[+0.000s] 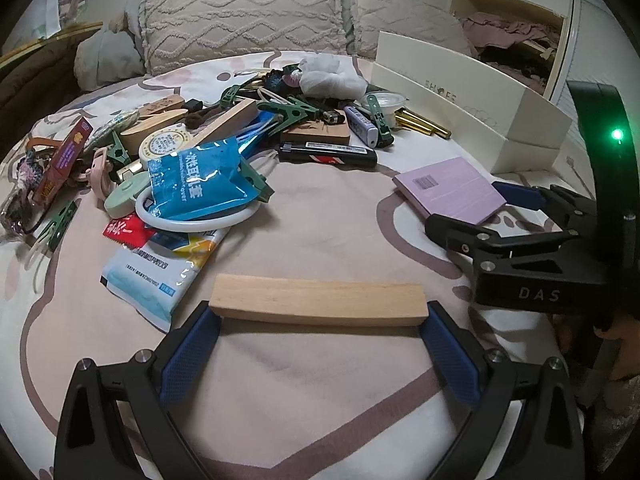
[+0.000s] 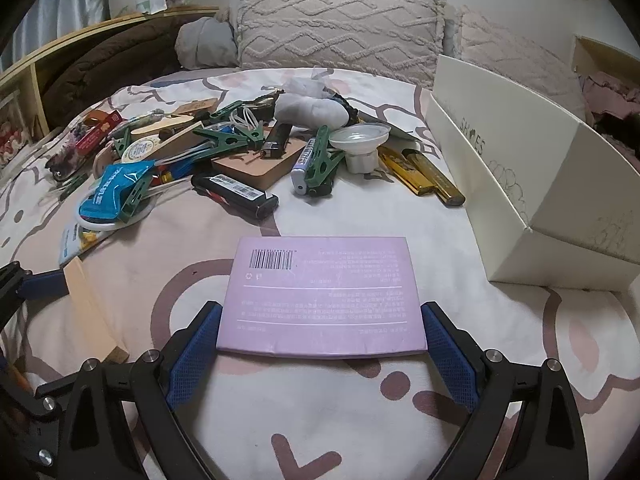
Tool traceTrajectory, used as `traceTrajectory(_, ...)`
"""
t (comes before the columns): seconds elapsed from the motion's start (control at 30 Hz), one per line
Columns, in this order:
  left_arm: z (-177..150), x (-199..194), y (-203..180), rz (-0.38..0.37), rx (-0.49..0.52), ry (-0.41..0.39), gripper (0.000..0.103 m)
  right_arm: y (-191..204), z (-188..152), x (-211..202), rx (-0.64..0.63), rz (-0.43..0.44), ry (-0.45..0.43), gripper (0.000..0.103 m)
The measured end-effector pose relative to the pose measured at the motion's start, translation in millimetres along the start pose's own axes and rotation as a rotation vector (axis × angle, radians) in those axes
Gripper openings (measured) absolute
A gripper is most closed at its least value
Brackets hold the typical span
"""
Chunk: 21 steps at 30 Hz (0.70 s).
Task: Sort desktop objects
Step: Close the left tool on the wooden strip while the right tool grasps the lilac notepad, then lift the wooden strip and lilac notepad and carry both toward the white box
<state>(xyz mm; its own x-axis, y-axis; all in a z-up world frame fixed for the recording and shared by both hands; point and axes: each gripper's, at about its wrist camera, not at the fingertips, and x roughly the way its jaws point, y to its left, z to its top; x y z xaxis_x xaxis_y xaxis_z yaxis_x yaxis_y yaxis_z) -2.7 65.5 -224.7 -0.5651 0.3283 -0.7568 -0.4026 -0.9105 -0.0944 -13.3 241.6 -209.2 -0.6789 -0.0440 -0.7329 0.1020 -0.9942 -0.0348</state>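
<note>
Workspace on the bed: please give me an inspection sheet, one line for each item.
Surface: patterned bedsheet, soft and creased.
Job's things: wooden block and purple box, both lying flat.
Clutter: pile with black lighter, green clips, blue packet.
Grippers: left gripper pads meet the block's ends; right gripper pads meet the box's sides.
Cables: white cord loops in the pile.
Surroundings: pillows; white shoe box at the right.

The cream box (image 2: 500, 152) reads "SHOES" on its side. The right gripper (image 1: 472, 210) body carries the letters "DAS".
</note>
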Motion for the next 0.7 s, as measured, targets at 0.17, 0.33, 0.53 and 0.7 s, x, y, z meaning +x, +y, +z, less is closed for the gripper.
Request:
traceTrajectory(0.17,2,2,1,-0.006,-0.014,0.006,0.101,0,0,1,0.003,0.002,0.001,0.097)
traceTrajectory(0.33,3,0,2,-0.012,-0.025,0.001,0.100,-1,0,3,-0.001,0.000,0.003,0.097)
traceTrajectory(0.53,3,-3,2,-0.017,-0.038,-0.010,0.100,-1,0,2,-0.003,-0.003,0.003,0.097)
traceTrajectory(0.7,5,-9,1,-0.013,-0.033,-0.026,0.100,-12,2,-7,0.051,0.037,-0.031,0.097)
